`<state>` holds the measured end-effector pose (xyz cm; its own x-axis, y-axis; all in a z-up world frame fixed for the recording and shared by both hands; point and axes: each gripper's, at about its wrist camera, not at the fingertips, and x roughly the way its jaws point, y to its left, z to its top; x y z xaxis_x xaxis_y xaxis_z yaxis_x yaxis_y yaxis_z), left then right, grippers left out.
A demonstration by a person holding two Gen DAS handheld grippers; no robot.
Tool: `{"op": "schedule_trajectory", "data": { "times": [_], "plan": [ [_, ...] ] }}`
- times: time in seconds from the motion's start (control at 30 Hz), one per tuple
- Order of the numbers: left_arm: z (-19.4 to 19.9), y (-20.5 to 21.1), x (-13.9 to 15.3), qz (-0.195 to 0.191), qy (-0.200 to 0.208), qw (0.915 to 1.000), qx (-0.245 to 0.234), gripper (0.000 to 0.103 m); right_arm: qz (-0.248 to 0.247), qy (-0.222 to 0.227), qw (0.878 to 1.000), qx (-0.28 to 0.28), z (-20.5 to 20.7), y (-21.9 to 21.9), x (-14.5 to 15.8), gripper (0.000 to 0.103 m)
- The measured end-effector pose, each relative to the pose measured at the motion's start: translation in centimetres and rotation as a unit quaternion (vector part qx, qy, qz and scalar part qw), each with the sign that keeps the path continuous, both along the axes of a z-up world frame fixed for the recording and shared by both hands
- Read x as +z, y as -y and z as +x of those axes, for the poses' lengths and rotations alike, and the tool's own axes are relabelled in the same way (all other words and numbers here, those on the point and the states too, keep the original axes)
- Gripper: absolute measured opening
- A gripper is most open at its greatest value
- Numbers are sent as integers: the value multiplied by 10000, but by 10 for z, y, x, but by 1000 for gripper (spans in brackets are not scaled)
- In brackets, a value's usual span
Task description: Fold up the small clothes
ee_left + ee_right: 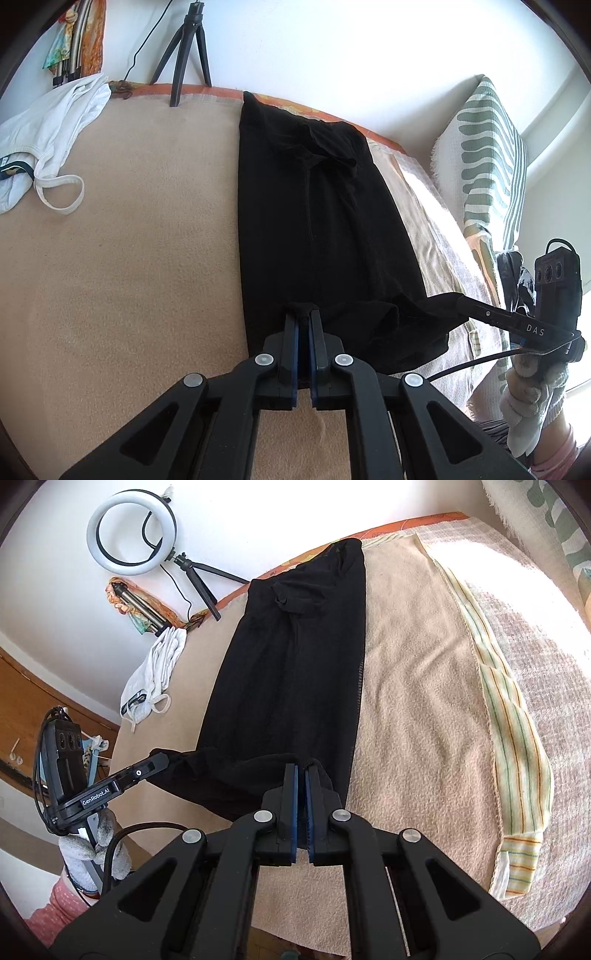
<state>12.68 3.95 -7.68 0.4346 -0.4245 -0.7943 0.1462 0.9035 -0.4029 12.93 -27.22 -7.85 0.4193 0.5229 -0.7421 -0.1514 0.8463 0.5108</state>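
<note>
A long black folded knit garment [317, 221] lay lengthwise on the beige fleece blanket [129, 277], running from 12 o'clock down to the tools. The left gripper [303, 319] was clamped on the garment's near hem, and the right gripper [301, 771] was pinched on the same hem at its other corner. A crumpled white undershirt [48, 140] sat at 10 o'clock, near a black tripod [184, 48]

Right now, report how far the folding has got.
Done: the black garment lies in a long narrow strip on the beige blanket, apparently folded lengthwise. In hand: the left gripper and right gripper each pinch its near edge. Left: the crosswise fold, and the white garment lying unfolded.
</note>
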Motion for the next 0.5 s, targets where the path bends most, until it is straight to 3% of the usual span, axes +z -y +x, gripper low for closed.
{"op": "schedule_trajectory", "data": {
  "times": [0.33,0.37,0.43,0.47,0.5],
  "plan": [
    [30,-3,-23,-8,-249,9996,162,3,-18,-338,9993,-159,38,-4,-25,5],
    [31,-4,-22,21,-218,9996,203,7,-36,-341,9992,-182,39,-4,-26,5],
    [30,-6,-15,131,-16,9996,260,29,-106,-300,9993,-221,40,-3,-25,8],
    [28,-9,-10,185,115,9993,315,31,-121,-274,9993,-228,40,-3,-24,13],
    [26,-11,-6,203,225,9990,318,31,-164,-221,9993,-234,39,-2,-21,28]
  ]
}}
